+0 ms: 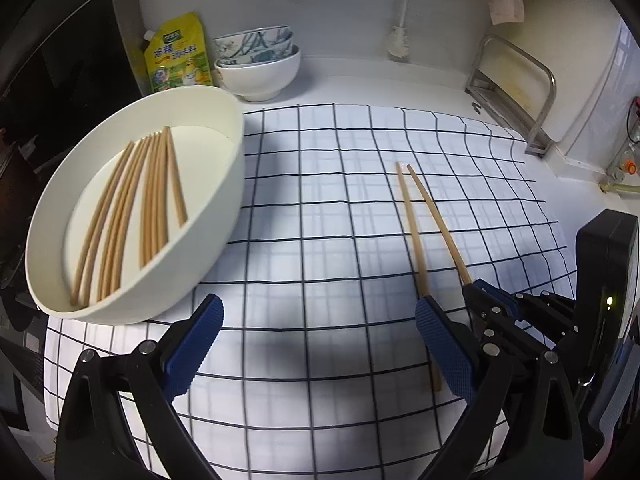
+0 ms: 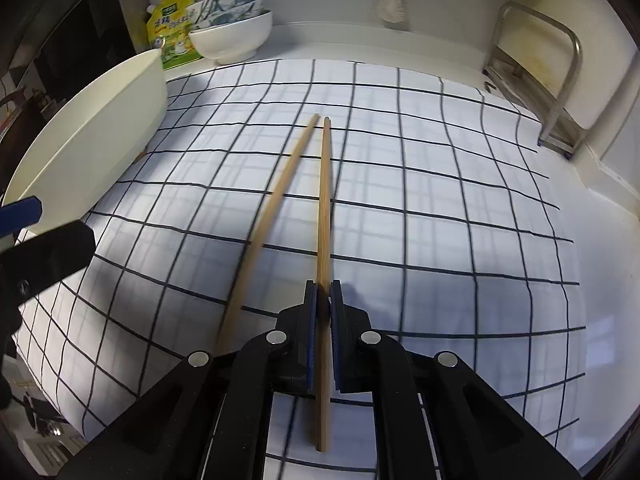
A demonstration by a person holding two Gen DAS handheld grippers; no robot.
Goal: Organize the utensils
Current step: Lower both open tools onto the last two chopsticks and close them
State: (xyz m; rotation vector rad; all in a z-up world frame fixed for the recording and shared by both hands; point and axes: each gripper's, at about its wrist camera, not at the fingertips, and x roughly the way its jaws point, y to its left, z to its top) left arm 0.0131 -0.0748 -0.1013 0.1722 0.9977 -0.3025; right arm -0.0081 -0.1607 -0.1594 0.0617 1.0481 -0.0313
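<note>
Two wooden chopsticks lie on the checked cloth (image 1: 320,200). My right gripper (image 2: 323,286) is shut on the right chopstick (image 2: 324,200), gripping it near its thick end. The other chopstick (image 2: 276,200) rests loose on the cloth just to its left. In the left wrist view the right gripper (image 1: 476,288) holds the held chopstick (image 1: 438,220), and the loose chopstick (image 1: 410,216) runs behind my left gripper's right finger. My left gripper (image 1: 320,320) hovers open over the cloth with nothing between its fingers. To the left, an oval white tub (image 1: 224,184) holds several chopsticks (image 1: 132,208).
A yellow refill pouch (image 1: 178,54) and stacked bowls (image 1: 260,68) stand at the back left against the wall. A metal rack (image 1: 516,88) stands at the back right, and a white brush (image 1: 398,42) hangs on the wall. The tub's side (image 2: 100,128) borders the cloth's left edge.
</note>
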